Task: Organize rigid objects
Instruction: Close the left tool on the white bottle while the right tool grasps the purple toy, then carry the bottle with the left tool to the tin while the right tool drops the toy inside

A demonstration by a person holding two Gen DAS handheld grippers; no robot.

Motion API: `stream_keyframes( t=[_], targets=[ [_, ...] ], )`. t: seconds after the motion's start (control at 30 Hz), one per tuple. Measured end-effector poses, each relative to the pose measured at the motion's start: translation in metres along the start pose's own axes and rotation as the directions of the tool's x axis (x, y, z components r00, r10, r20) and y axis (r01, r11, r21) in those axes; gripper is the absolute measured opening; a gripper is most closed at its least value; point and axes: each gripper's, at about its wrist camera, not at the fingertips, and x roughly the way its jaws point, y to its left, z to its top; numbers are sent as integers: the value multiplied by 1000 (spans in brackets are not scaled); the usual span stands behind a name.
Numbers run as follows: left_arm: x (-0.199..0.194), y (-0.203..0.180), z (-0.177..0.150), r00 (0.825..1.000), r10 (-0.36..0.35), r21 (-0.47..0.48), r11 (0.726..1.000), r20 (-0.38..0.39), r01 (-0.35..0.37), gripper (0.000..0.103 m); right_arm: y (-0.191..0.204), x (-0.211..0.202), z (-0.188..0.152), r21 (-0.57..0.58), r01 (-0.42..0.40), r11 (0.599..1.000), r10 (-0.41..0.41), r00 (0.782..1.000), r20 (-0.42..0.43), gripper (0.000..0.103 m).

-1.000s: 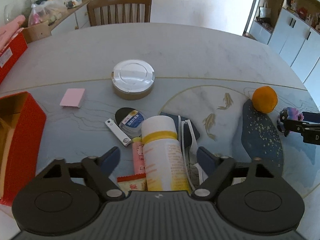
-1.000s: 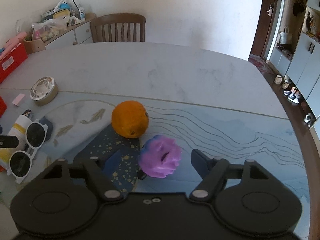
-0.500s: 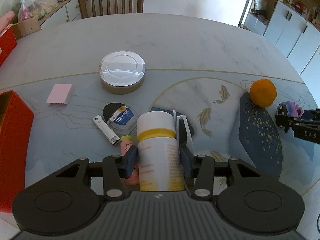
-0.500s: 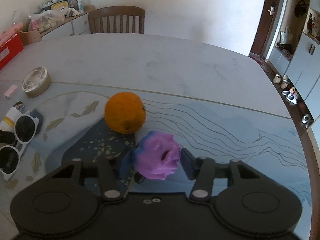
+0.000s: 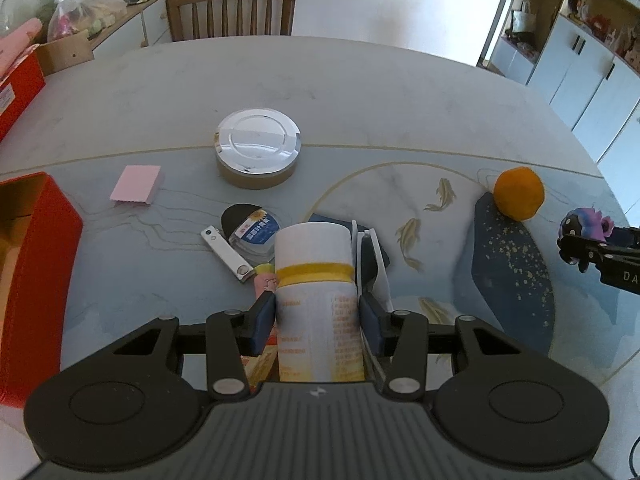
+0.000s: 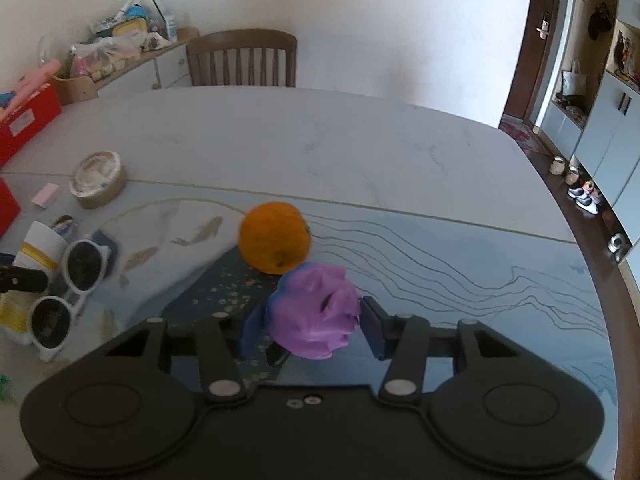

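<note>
The white bottle with the yellow band stands between the pads of the left gripper, which is clamped onto its lower body from both sides; whether the bottle's base rests on the table or is raised off it cannot be told, since the gripper body hides it. At the far right of the same table, the purple toy sits pinched in the right gripper, just in front of the orange, with the blue pads pressed to its flanks over the dark speckled patch of the tabletop. Both tools have therefore taken hold of something, and the step in hand looks like the grasp-and-lift stage of sorting, with each object ready to be carried off. Close around the bottle lie white-framed sunglasses, a nail clipper, a small round tin with a blue label and some snack packets, so the bottle should probably come straight up to avoid dragging them. Farther out sit a round tin with a shiny lid, a pink notepad and, at the left edge, an open red box. That box seems the likeliest destination, though the pictures do not settle it; the next move calls for a clean lift and a carry over the clutter.
</note>
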Motion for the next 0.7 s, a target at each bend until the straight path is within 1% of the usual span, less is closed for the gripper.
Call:
stream_keyframes(
  t=[0.17,0.37,0.53,0.7],
  targets=[
    [-12,5,-2,1000,-24,-12,1000,18,24,45,13,-22,7,-3,-38,999,38,999,32,51],
    [-25,19,-7,998,-52,-32,998,36,53,45,40,-45,13,-39,-75,996,77,996,52,51],
    [-39,34,-11,994,-64,-50,996,87,68,45,65,-56,19,-66,-98,993,102,993,64,51],
    [-55,54,-9,989,-87,-63,994,118,95,45,92,-62,27,-88,-135,987,141,988,70,51]
  ],
)
